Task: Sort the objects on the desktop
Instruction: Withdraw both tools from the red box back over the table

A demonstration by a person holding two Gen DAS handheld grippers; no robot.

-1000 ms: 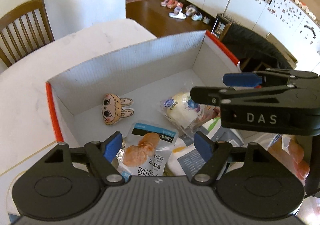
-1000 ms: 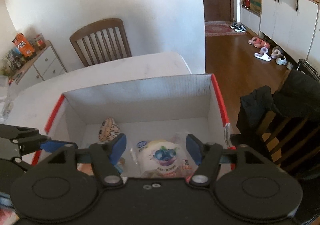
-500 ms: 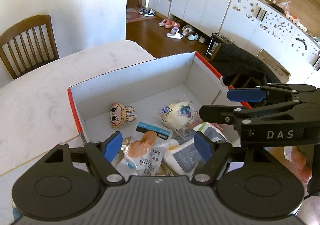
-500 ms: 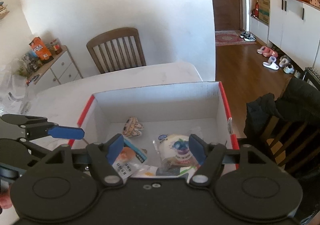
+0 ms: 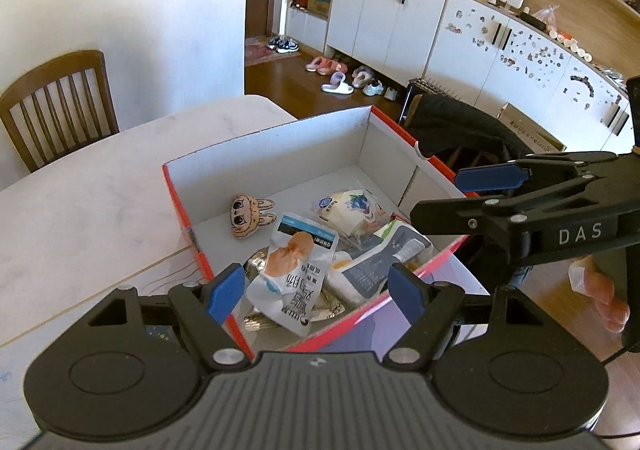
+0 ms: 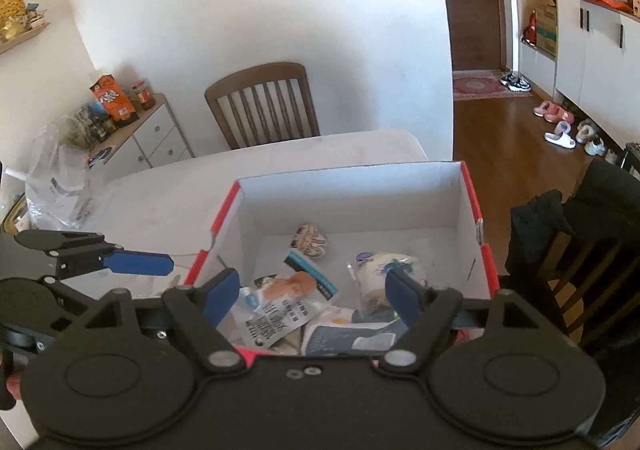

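Note:
A red-edged white cardboard box [image 5: 280, 154] [image 6: 352, 190] stands on the pale table. Inside lie a small plush bunny face [image 5: 250, 215] [image 6: 309, 239], a blueberry bun in clear wrap [image 5: 352, 210] [image 6: 380, 270], a white snack pouch with an orange picture [image 5: 294, 270] [image 6: 286, 300] and a grey-white pouch [image 5: 380, 258] [image 6: 344, 336]. My left gripper [image 5: 316, 288] hovers above the box's near edge, open and empty. My right gripper [image 6: 314, 292] is also above the near edge, its jaws opening with nothing between them; it shows in the left wrist view [image 5: 472, 198] at the right.
A wooden chair [image 6: 262, 102] stands behind the table [image 5: 80, 202]. Another chair draped with a dark jacket [image 6: 576, 218] is right of the box. A clear plastic bag [image 6: 56, 178] sits at the table's left. A low cabinet [image 6: 140, 134] holds jars and cartons.
Both grippers have drawn back and up from the box, so more of the box and room shows. The right gripper's jaws have spread wider. The box's contents stayed put.

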